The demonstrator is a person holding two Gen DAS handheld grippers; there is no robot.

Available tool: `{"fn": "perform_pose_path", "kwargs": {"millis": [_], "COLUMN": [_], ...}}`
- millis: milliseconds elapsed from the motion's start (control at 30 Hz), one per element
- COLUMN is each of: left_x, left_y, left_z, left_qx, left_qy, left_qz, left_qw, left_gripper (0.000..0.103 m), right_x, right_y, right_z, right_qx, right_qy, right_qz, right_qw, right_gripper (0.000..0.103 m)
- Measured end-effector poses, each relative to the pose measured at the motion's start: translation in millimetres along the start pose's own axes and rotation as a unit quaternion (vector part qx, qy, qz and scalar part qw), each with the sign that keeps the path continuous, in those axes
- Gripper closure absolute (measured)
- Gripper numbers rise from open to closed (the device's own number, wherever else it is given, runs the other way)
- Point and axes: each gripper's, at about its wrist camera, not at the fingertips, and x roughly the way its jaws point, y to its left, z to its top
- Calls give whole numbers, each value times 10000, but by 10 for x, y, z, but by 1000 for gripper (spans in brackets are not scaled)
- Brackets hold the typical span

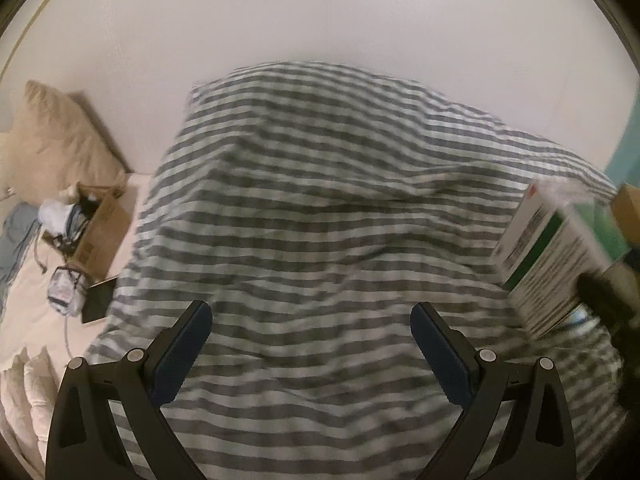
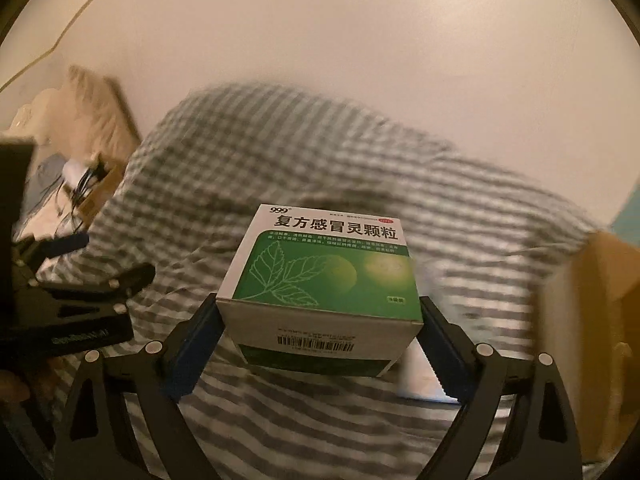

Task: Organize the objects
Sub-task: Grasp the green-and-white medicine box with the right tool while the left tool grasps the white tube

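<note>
My right gripper [image 2: 320, 316] is shut on a green and white medicine box [image 2: 324, 276] and holds it above the grey striped duvet [image 2: 320, 152]. The same box [image 1: 556, 256] shows at the right edge of the left wrist view, held by the right gripper. My left gripper [image 1: 312, 316] is open and empty over the striped duvet [image 1: 320, 208]; it also shows at the left of the right wrist view [image 2: 68, 276].
An open cardboard box [image 1: 100, 224] with cables and small items sits on the bed at the left, next to a beige pillow [image 1: 60, 140]. A second cardboard box [image 2: 600, 320] stands at the right. A white wall is behind the bed.
</note>
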Motion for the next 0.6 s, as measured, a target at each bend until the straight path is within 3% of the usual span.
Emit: {"fn": "perform_pose_path", "kwargs": {"millis": [300, 500, 600], "left_x": [-15, 154, 288], "left_y": [-1066, -1583, -1679], "left_z": [-46, -40, 21], "left_qx": [792, 1212, 1314], "left_qy": [72, 187, 207], "left_qz": [-787, -1018, -941], "left_qw": [9937, 9872, 9866], "left_gripper": [1, 1, 3], "right_x": [-690, -853, -922], "right_y": [-828, -1044, -1110], "right_z": [-80, -68, -59], "right_qx": [604, 701, 708], "right_qy": [-423, -596, -686], "right_qz": [-750, -964, -951], "right_qw": [9945, 9911, 9906], "right_gripper": [10, 10, 10]}}
